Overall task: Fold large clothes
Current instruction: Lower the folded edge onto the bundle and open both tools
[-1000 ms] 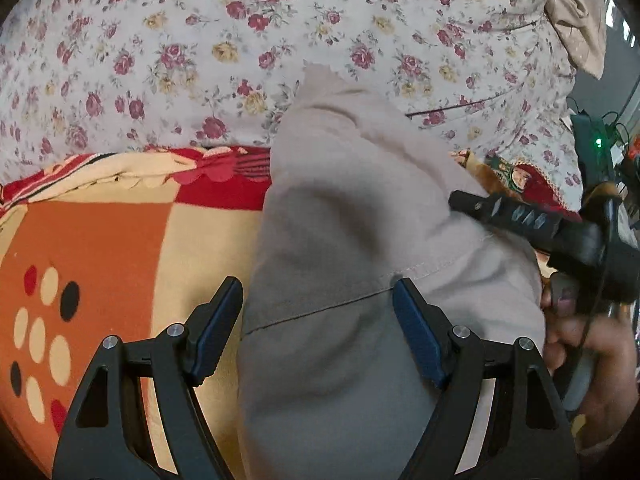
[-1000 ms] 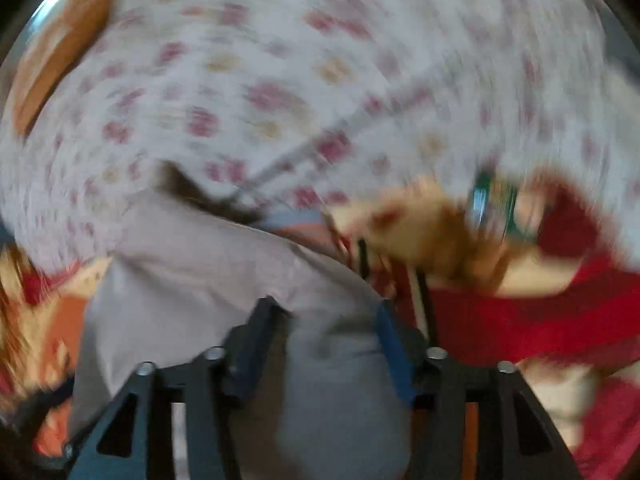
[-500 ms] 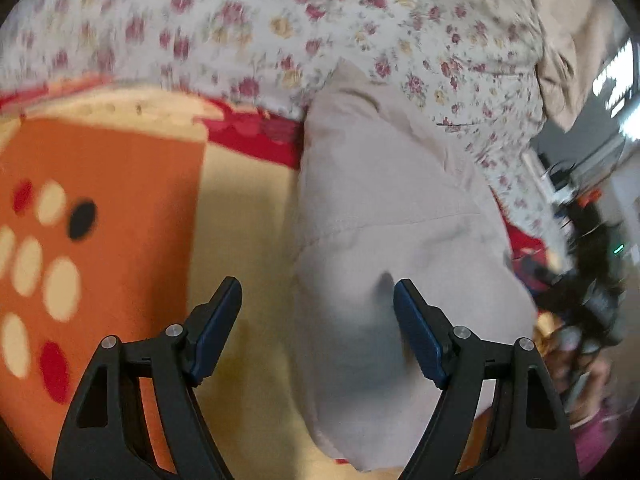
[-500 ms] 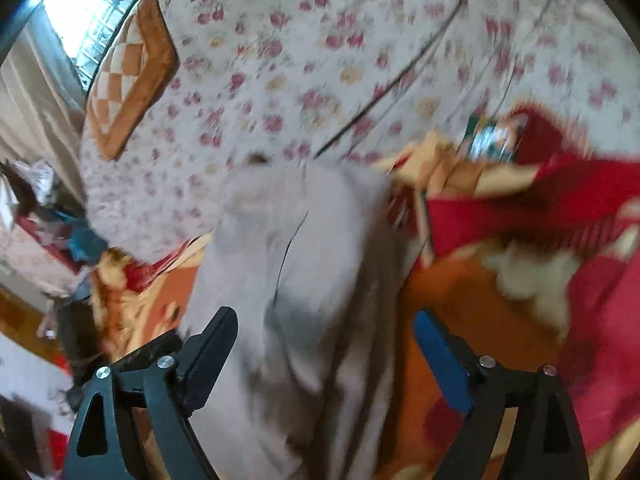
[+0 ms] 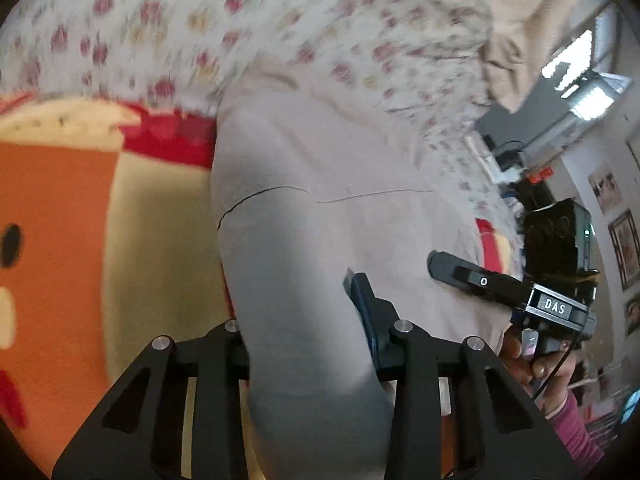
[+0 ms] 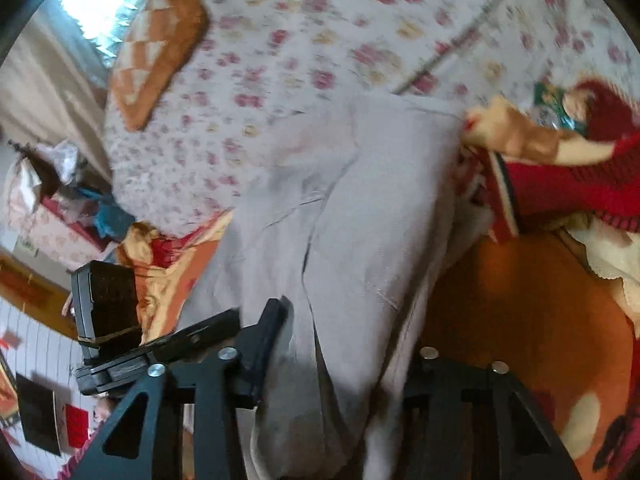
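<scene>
Looking along the left gripper (image 5: 304,320), I see its 2 jaws have just been closing and now pinch a thick fold of the beige garment (image 5: 320,208), which rises from between them and runs up the middle of the view. That cloth lies on an orange and cream blanket (image 5: 60,240) with a red border, and behind it spreads a floral bedsheet (image 5: 200,20), blurred. At the right edge the right gripper (image 5: 472,280) reaches onto the same garment, a hand (image 5: 532,356) in a pink sleeve wrapped round its handle; from here I cannot tell how its fingers stand.

From the right wrist view, the right gripper (image 6: 344,344) has also just been closing, and its jaws clench a bunched fold of the beige garment (image 6: 360,200), which fills the gap between them and stretches away toward the floral bedsheet (image 6: 300,40). A red knitted piece (image 6: 568,192) lies just beside the garment on the right. An orange checked cushion (image 6: 156,44) rests on the sheet at upper left. The left gripper (image 6: 168,348) shows at lower left, touching the garment's edge.
</scene>
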`<state>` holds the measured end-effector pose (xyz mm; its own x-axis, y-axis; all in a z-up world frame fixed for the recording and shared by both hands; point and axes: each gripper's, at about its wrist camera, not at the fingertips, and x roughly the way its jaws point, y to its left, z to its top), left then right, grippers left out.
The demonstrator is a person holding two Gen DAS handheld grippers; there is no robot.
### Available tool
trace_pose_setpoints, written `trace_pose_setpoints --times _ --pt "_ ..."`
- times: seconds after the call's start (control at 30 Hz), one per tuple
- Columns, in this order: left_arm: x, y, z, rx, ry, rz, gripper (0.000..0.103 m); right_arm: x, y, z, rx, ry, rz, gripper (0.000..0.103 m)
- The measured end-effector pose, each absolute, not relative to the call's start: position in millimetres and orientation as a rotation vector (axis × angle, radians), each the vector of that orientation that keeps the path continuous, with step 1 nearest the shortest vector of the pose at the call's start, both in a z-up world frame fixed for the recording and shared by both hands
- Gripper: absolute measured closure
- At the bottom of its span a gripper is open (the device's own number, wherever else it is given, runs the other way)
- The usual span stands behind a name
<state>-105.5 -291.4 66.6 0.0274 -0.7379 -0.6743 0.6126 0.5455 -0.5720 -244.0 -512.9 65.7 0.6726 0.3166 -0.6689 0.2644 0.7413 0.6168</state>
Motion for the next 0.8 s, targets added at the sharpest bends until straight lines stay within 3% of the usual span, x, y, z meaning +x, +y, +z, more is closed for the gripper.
trace_pose_setpoints --times 0.17,0.3,0.4,0.5,0.63,0.8 --pt "-138 -233 119 -0.111 1.036 -1.081 0.07 -265 -472 107 0.734 0.791 0.148 0.06" --pt "-180 -182 124 -0.032 1.008 -1.013 0.069 -285 -433 115 0.758 0.78 0.245 0.06" --pt "-194 -166 77 0.032 1.134 -0.887 0.062 -289 -402 92 0.712 0.851 0.233 0.053" --pt "-193 -154 50 -0.001 1.212 -0.799 0.042 -288 -391 62 0.667 0.96 0.1 0.047" --pt "-199 -140 80 0.028 1.054 -0.671 0.039 -314 -396 91 0.645 0.87 0.017 0.046" --pt "-198 -155 89 0.069 1.01 -0.641 0.036 -328 -374 137 0.507 0.787 -0.003 0.046"
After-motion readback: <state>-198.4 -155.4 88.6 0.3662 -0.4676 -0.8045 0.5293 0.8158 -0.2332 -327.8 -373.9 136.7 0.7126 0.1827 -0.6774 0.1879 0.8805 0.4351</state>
